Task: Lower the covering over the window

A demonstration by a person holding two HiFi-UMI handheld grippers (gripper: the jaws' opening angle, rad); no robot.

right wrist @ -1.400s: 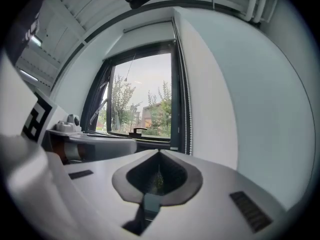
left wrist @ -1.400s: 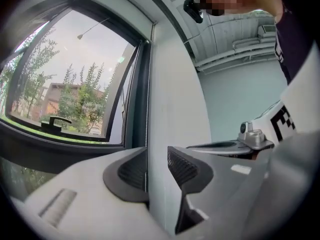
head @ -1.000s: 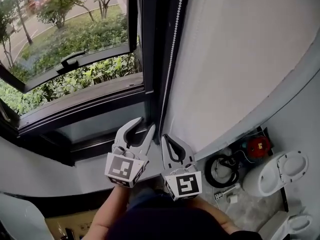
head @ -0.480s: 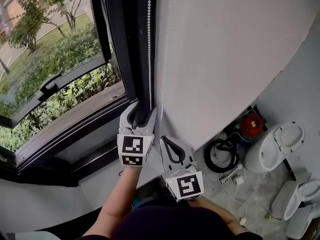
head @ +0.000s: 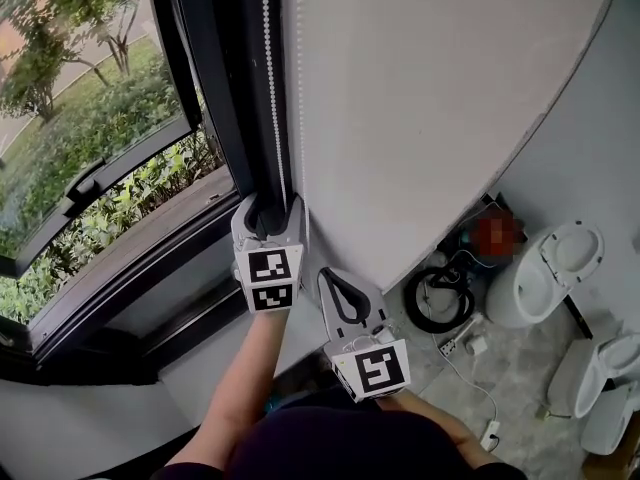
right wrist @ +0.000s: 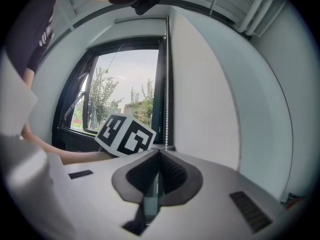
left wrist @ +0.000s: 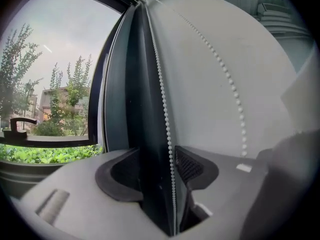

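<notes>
**Left tongs spread around the bead chain, window uncovered**

The left tongs (head: 272, 204) point level at the dark window frame (head: 225, 88), at its right-hand upright. Their jaws have just been opening and stand spread wide. Between them run the edge of that upright and one strand of the white bead chain (left wrist: 165, 116). The strand hangs just beside the right pad, and neither pad presses on it. A second strand of the chain lies further right, against the pale wall (head: 430, 98).

The right tongs (head: 329, 275) sit lower and to the right, near the left pair but apart from it. Their jaws are pressed together with nothing between them.

The window (head: 100, 148) is uncovered (trees, shrubs and a road show through the glass), and its lower sash is tilted open. As for the covering, a pale bar (right wrist: 140, 20) across the top of the window in the right gripper view may be the rolled-up blind, though that view is too distorted to be sure.

Down on the floor at the right stand two white toilets (head: 550, 273) and a coil of black hose (head: 438, 303).
</notes>
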